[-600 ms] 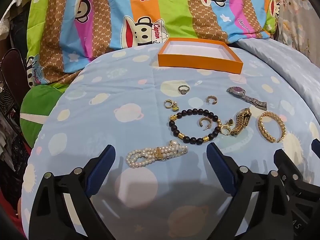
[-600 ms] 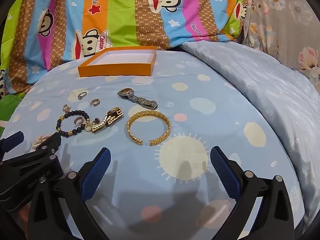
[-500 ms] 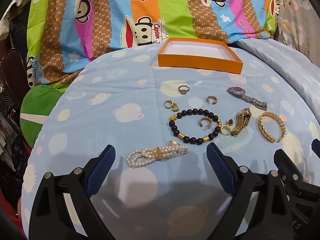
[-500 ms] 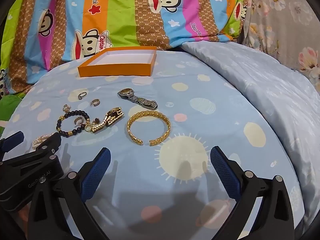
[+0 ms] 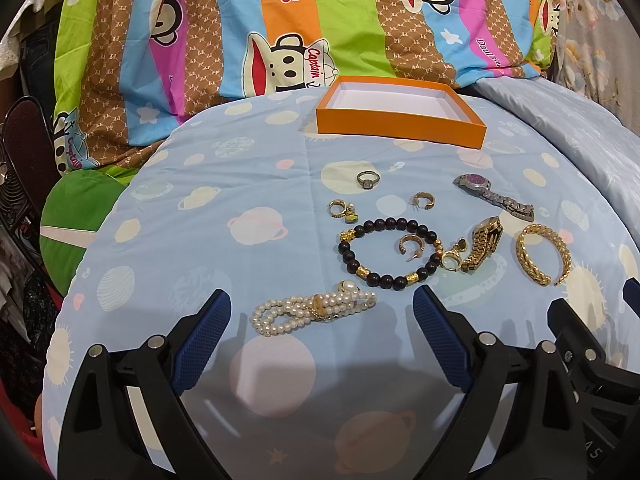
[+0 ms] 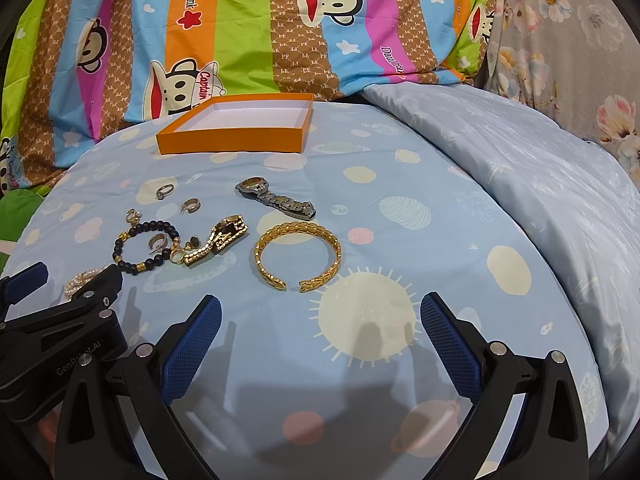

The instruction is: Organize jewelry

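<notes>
Jewelry lies spread on a light blue planet-print sheet (image 5: 200, 208). In the left wrist view my left gripper (image 5: 322, 304) stands open just short of a pearl bracelet (image 5: 316, 307). Beyond it lie a black bead bracelet (image 5: 390, 250), several rings and hoop earrings, a gold watch (image 5: 482, 244), a silver watch (image 5: 494, 196) and a gold cuff bangle (image 5: 542, 254). An empty orange box (image 5: 400, 110) sits at the back. In the right wrist view my right gripper (image 6: 320, 316) is open, nothing between its fingers, just short of the gold cuff bangle (image 6: 298, 256). The orange box (image 6: 240, 126) lies far back.
A striped cartoon-monkey blanket (image 5: 280, 28) rises behind the box. A pale blue quilt (image 6: 540, 184) is heaped at the right. A green cushion (image 5: 76, 220) and dark clutter sit beyond the sheet's left edge. The left gripper's body (image 6: 48, 328) shows at the right wrist view's lower left.
</notes>
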